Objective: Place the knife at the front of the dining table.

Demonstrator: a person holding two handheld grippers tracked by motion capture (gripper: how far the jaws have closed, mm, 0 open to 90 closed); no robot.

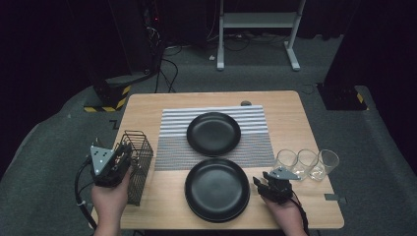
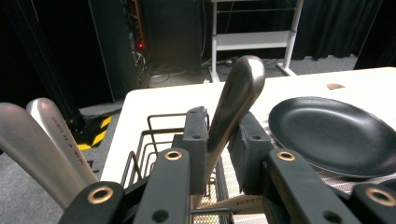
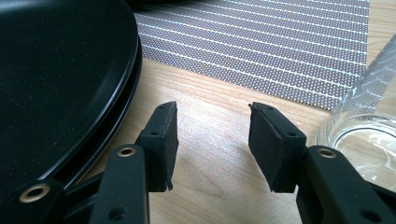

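My left gripper point(image 1: 123, 155) point(image 2: 222, 140) hovers over a black wire basket point(image 1: 140, 164) point(image 2: 156, 122) at the table's left edge. It is shut on the steel handle of a utensil point(image 2: 238, 88) that stands tilted in the basket. Two more steel handles point(image 2: 46, 140) lean to the left of it. My right gripper point(image 1: 268, 179) point(image 3: 212, 140) is low over the wood, open and empty. It sits between a stack of black plates point(image 1: 217, 189) point(image 3: 56, 84) and a glass point(image 3: 364, 135).
A striped placemat point(image 1: 255, 147) point(image 3: 280, 51) carries a single black plate point(image 1: 213, 133) point(image 2: 336, 135). Three glasses point(image 1: 307, 162) stand in a row at the right edge. Beyond the table lie floor cables and a white desk frame point(image 1: 258, 29).
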